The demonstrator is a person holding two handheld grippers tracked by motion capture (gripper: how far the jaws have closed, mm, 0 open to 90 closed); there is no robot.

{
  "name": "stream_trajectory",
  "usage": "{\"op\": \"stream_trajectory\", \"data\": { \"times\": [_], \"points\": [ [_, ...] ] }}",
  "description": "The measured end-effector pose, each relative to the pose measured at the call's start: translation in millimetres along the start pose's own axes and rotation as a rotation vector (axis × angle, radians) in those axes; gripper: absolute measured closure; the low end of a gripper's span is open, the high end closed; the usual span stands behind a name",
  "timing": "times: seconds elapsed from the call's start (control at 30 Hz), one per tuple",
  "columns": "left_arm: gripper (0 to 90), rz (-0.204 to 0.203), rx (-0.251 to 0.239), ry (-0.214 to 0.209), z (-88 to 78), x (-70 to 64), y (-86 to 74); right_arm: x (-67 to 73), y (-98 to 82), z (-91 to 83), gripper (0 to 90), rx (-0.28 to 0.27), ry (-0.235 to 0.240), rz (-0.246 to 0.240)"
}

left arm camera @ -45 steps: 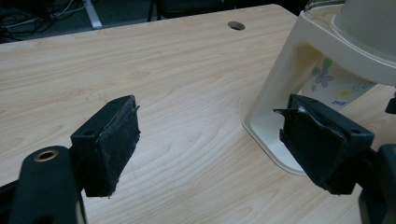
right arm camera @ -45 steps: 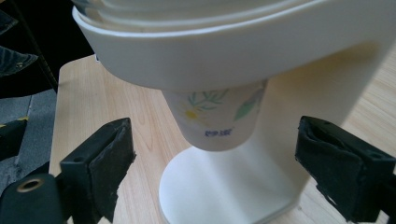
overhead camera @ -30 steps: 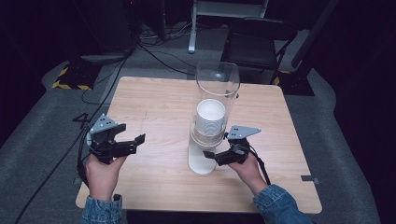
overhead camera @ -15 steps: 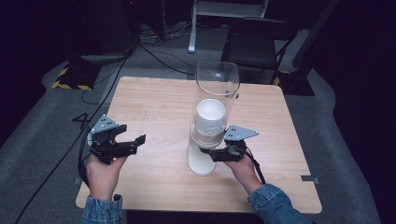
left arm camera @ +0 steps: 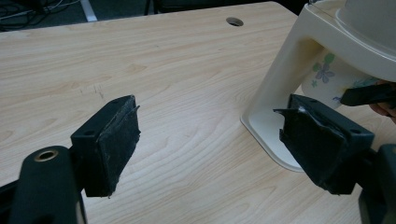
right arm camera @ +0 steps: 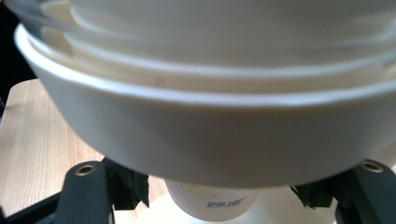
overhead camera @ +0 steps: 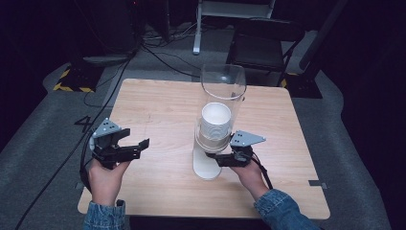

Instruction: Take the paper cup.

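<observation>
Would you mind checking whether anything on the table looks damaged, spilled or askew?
Nothing spilled or askew: the cup dispenser stands upright on the table. One small flaw: the black pad on the left gripper is frayed and peeling at its edge.

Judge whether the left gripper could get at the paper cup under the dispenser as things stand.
Probably not cleanly: the right gripper has just been closing its jaws around the paper cup, and the dispenser upright stands between that cup and the open left gripper.
</observation>
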State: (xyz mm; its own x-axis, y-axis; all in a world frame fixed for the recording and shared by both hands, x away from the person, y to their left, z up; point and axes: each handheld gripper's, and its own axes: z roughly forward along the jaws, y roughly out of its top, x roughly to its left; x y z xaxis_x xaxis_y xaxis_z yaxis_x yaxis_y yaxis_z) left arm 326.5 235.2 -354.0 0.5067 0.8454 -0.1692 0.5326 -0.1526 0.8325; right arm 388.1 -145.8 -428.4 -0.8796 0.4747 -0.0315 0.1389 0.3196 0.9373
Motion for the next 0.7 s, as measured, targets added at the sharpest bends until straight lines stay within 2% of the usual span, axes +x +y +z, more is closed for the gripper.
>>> {"op": "stream_trajectory", "data": {
  "times": [0.53,0.67,0.7],
  "points": [
    [19.5,-0.001,-0.004,-0.007,-0.4,-1.4,0.6,4.5,-3.4,-2.1,33.3,0.017,0.007,0.05],
    [19.5,0.006,-0.003,-0.013,-0.6,-1.6,1.2,3.6,-4.3,-1.9,33.3,0.01,0.008,0.042],
    [19.5,0.005,-0.005,-0.013,-0.8,-2.2,1.3,2.3,-4.8,-1.0,33.3,0.006,-0.001,0.023]
  ]
}}
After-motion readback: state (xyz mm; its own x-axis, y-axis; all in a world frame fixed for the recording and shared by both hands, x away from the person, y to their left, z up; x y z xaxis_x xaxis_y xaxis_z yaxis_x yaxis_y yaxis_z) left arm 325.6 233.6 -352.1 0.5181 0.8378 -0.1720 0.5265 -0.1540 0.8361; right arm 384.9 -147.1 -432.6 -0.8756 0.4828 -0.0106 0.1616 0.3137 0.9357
